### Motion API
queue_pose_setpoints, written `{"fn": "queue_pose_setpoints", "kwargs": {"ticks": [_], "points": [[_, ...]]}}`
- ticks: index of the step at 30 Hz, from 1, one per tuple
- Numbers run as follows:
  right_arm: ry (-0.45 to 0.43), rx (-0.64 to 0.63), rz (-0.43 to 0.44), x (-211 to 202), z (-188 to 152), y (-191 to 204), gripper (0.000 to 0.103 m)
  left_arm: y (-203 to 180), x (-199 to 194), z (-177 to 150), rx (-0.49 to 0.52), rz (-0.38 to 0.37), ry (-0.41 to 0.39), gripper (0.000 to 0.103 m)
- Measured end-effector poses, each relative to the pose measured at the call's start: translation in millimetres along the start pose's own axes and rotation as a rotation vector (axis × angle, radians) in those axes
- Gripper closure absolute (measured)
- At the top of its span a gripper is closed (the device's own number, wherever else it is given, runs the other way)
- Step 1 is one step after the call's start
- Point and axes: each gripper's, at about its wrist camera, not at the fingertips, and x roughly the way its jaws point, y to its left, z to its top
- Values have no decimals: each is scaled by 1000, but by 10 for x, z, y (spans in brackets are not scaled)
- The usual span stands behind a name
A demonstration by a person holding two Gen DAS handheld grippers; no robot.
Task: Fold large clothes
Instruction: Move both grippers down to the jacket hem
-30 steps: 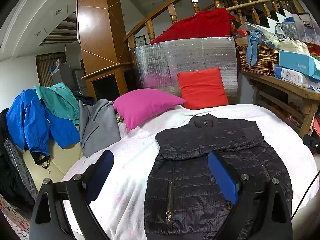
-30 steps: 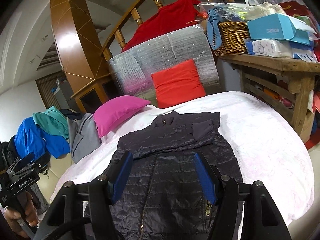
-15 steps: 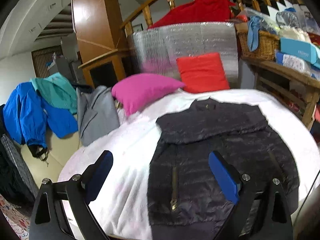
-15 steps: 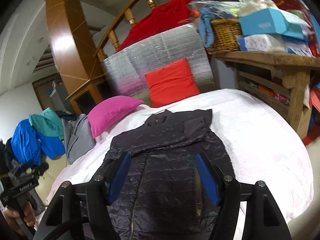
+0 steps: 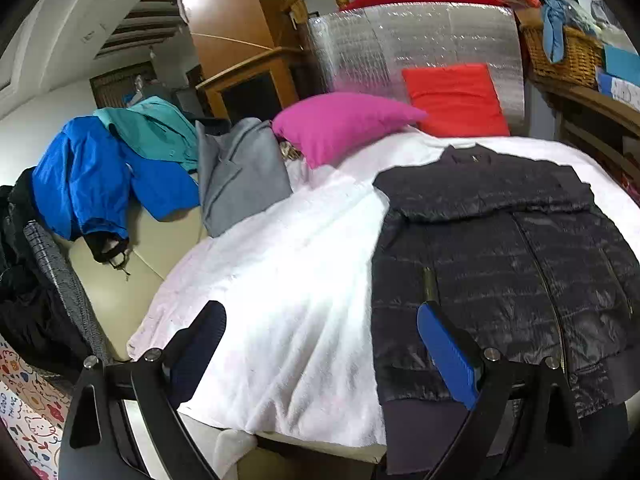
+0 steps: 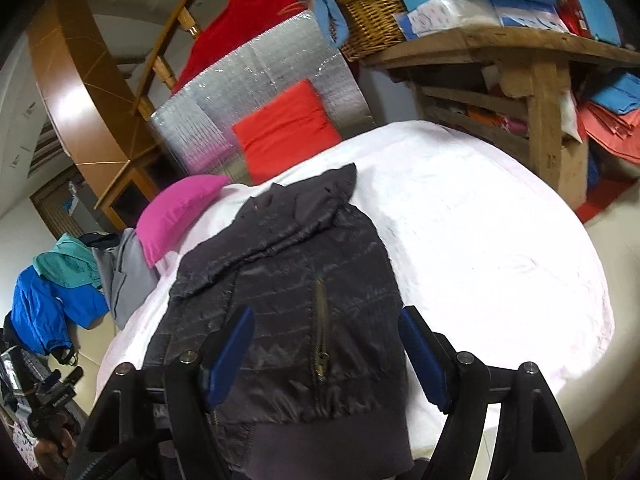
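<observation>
A black quilted jacket (image 5: 500, 264) lies flat on the white bed cover (image 5: 288, 272), collar away from me, sleeves folded across the chest. It also shows in the right wrist view (image 6: 288, 304). My left gripper (image 5: 320, 344) is open and empty, above the jacket's left hem corner and the bed's near edge. My right gripper (image 6: 326, 356) is open and empty, low over the jacket's right hem, its blue pads (image 6: 420, 356) either side of a pocket zipper (image 6: 320, 340).
A pink pillow (image 5: 340, 124) and a red cushion (image 5: 456, 100) lie at the bed's head before a silver panel (image 5: 400, 48). Blue, teal and grey clothes (image 5: 152, 168) hang over a sofa on the left. A wooden shelf (image 6: 520, 64) with a basket stands on the right.
Both grippers have dropped lower and closer to the jacket's hem. The left one has shifted left, the right one has tilted and moved toward the right hem.
</observation>
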Motion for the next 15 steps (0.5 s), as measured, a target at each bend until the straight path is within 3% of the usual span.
{"fn": "queue_pose_setpoints", "kwargs": {"ticks": [5, 15], "points": [[13, -24, -7, 20, -23, 49, 26, 54, -74, 68, -6, 16, -39, 7], [27, -58, -12, 63, -43, 199, 26, 85, -96, 86, -17, 3, -41, 7]]}}
